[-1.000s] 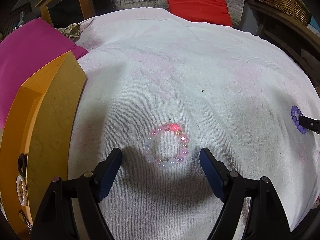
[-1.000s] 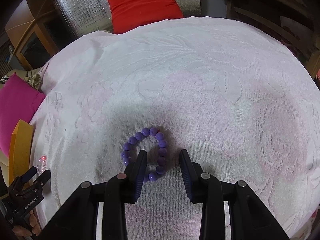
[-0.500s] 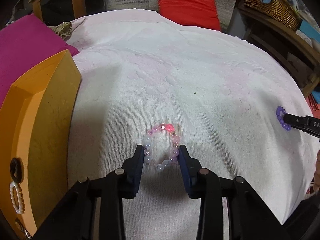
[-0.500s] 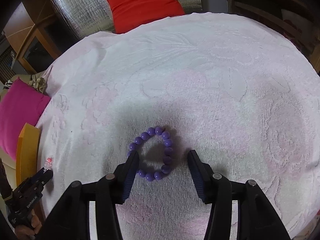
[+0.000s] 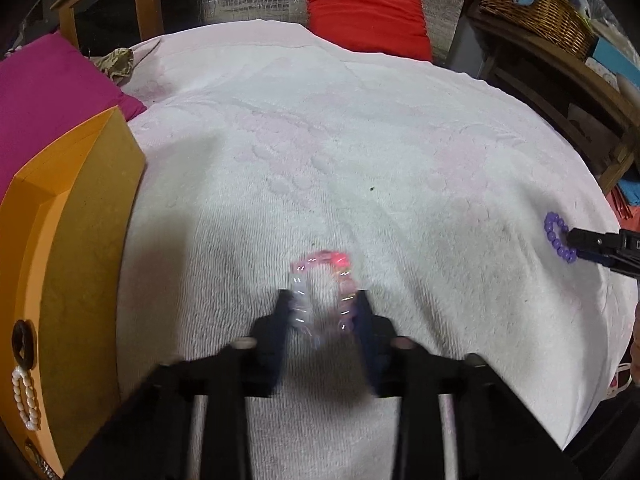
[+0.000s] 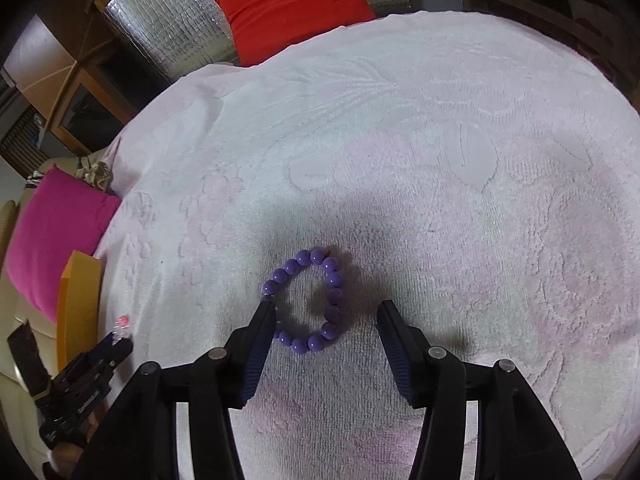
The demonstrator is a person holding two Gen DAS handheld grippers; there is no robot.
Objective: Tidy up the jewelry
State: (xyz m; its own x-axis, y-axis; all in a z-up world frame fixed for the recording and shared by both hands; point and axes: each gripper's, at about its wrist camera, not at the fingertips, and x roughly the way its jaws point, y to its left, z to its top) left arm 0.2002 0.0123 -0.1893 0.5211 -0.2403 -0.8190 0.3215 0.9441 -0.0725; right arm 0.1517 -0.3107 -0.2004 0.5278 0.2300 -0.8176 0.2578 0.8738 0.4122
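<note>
Pink bead bracelet [image 5: 322, 294] lies on the white towel [image 5: 360, 140], and my left gripper [image 5: 323, 308] is squeezed on its two sides; I should lift slowly to the orange box [image 5: 72, 240]. Its squashed ring points away from me. My right gripper [image 6: 326, 322] is wide apart beside the purple bead bracelet [image 6: 308, 300].
</note>
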